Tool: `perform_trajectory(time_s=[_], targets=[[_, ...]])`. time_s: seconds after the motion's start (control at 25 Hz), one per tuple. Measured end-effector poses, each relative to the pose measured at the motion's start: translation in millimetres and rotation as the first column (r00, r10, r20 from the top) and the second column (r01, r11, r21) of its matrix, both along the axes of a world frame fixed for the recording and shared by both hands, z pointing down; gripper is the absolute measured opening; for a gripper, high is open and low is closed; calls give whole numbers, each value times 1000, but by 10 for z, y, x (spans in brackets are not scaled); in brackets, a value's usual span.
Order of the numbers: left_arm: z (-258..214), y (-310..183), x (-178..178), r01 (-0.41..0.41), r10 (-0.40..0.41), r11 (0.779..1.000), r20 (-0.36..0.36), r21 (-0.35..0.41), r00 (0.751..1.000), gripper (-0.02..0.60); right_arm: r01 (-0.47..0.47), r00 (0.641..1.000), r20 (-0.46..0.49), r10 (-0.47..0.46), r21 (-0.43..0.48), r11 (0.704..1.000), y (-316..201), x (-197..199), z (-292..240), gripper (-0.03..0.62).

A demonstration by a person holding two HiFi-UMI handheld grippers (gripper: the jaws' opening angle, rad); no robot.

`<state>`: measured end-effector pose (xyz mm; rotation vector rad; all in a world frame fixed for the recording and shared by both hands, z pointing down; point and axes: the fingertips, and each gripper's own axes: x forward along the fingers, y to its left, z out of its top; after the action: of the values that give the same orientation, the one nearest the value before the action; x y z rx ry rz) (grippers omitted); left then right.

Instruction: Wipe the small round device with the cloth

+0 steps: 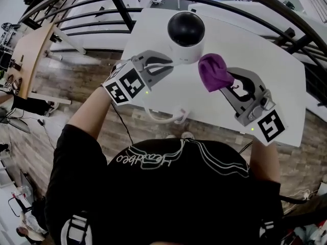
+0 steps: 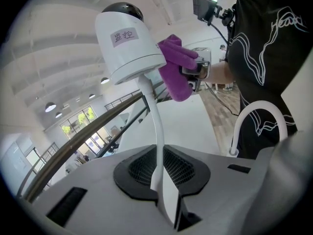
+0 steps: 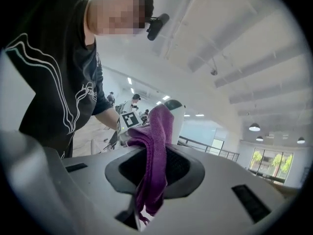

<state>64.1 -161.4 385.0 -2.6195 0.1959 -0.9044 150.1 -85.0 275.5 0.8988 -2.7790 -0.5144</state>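
The small round device (image 1: 185, 36), a white body with a black dome, stands over the white table (image 1: 265, 55). Its white cable (image 2: 157, 131) runs down into my left gripper (image 1: 164, 66), which is shut on it just left of the device. My right gripper (image 1: 227, 86) is shut on a purple cloth (image 1: 214, 71) held close to the device's right side. In the left gripper view the cloth (image 2: 175, 72) touches the device (image 2: 128, 40) beside its label. In the right gripper view the cloth (image 3: 152, 151) hangs out of my right gripper (image 3: 146, 192) and hides most of the device (image 3: 174, 110).
The slack cable (image 1: 164, 118) loops at the table's near edge. A dark metal railing (image 1: 76, 24) curves round the far side. A wooden desk (image 1: 31, 50) stands on the wood floor at the left. The person's torso fills the bottom of the head view.
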Motion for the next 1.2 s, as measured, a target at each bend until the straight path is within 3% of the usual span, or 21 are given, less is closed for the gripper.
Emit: perform_trajectory(time_s=[0.16,0.32,0.56,0.84,1.2], targets=[[18,-12,-29,-4,4,1000,-1,-7,1000,51,18,991,-136,6,173,985,103,-111,-299,66],[10,-3,-55,-10,10,1000,-3,-10,1000,51,47,968,-248,43,347,937,174,-277,-550,67],[11,-3,-27,-9,9,1000,-11,-10,1000,52,109,927,-364,88,487,866,186,-437,-711,67],[-23,12,-8,-11,11,1000,-15,-13,1000,52,169,872,-467,147,569,805,101,-555,-737,67],[1,14,-50,-2,1,1000,-28,-19,1000,52,208,863,-492,113,550,809,13,-691,-552,66]])
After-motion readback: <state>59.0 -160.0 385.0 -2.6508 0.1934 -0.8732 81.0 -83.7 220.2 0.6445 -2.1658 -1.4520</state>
